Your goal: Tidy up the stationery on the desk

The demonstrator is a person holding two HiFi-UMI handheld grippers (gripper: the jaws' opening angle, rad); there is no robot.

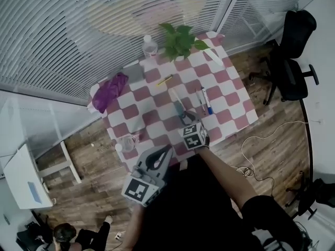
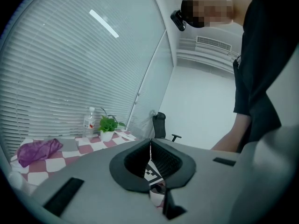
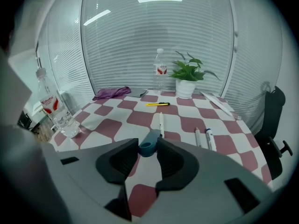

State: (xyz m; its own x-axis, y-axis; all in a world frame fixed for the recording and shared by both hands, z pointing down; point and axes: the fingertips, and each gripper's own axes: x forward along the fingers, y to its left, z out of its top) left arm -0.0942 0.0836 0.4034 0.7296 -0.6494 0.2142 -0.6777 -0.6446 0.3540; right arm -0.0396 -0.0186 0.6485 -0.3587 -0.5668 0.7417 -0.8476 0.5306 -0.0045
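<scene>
A teal-blue tube (image 3: 149,146) lies on the checked tablecloth (image 1: 225,80) near the front edge. My right gripper (image 3: 147,143) is shut on its near end, one jaw against each side; the head view shows the tube (image 1: 180,109) reaching away from the right gripper (image 1: 186,120). Beyond it lie a white pen (image 3: 161,123), two markers (image 3: 209,138) and a yellow utility knife (image 3: 157,104). My left gripper (image 1: 167,150) hangs off the table's front edge, shut and empty. In the left gripper view its jaws meet in a thin line at the left gripper (image 2: 150,148).
A purple cloth (image 1: 109,91) and a grey object (image 1: 135,73) lie at the far left. A water bottle (image 1: 150,46), a potted plant (image 1: 180,40) and a white strip (image 1: 213,56) stand along the back. Another bottle (image 3: 50,104) with a glass (image 3: 69,125) is front left. An office chair (image 1: 292,51) stands to the right.
</scene>
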